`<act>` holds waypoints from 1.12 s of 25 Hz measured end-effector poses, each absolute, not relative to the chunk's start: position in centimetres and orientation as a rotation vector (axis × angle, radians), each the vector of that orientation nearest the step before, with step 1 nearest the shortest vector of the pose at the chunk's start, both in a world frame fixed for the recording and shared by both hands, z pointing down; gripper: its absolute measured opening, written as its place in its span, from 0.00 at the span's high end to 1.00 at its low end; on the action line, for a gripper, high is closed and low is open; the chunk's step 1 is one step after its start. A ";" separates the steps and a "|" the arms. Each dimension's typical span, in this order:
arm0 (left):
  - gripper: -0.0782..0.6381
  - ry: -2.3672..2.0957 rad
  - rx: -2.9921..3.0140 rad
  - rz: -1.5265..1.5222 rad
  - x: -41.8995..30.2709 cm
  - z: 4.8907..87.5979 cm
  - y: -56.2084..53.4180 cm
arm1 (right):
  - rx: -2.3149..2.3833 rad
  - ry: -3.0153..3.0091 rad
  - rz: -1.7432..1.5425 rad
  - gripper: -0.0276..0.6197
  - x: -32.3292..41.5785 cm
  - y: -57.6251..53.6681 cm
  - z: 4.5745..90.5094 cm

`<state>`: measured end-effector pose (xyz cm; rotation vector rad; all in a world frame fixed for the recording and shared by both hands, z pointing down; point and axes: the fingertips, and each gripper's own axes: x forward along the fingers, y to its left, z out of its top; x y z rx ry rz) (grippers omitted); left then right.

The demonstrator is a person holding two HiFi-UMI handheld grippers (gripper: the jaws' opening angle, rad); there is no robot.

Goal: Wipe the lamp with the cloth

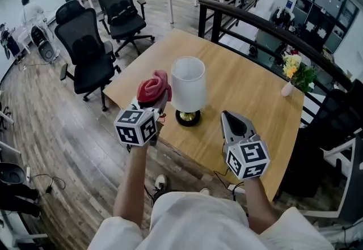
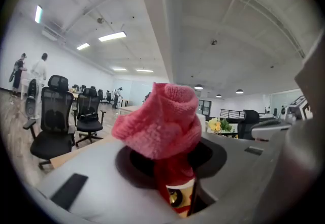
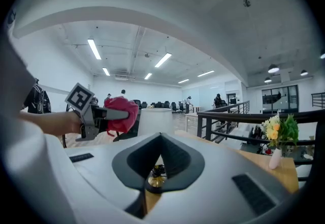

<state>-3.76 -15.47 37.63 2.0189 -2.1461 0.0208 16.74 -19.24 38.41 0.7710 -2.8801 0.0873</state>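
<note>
Looking at a small table lamp [image 1: 188, 84] with a plain white cylindrical shade over a round black base with a brass-coloured centre. Standing upright on a light wooden tabletop [image 1: 244, 87], near its front edge. Meeting, at the upper left side of the shade, a bunched pinkish-red knitted cloth [image 1: 153, 87]; touching or just short of it, hard telling. Gripping that cloth in the left claw [image 1: 154, 101], clamped tight on it with the wad bulging out past the tips. Holding the right claw [image 1: 228, 115] just right of the lamp base, pressed together and carrying nothing. Sharing the tabletop with a small pale vase of yellow flowers [image 1: 295, 70] at the far right edge. Backing onto black office chairs [image 1: 88, 50] on the wood floor to the left.
</note>
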 end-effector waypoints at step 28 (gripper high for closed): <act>0.66 -2.056 1.928 0.043 -2.0 43.8 -18.3 | 0.727 -2.841 0.149 0.94 15.9 -20.8 40.7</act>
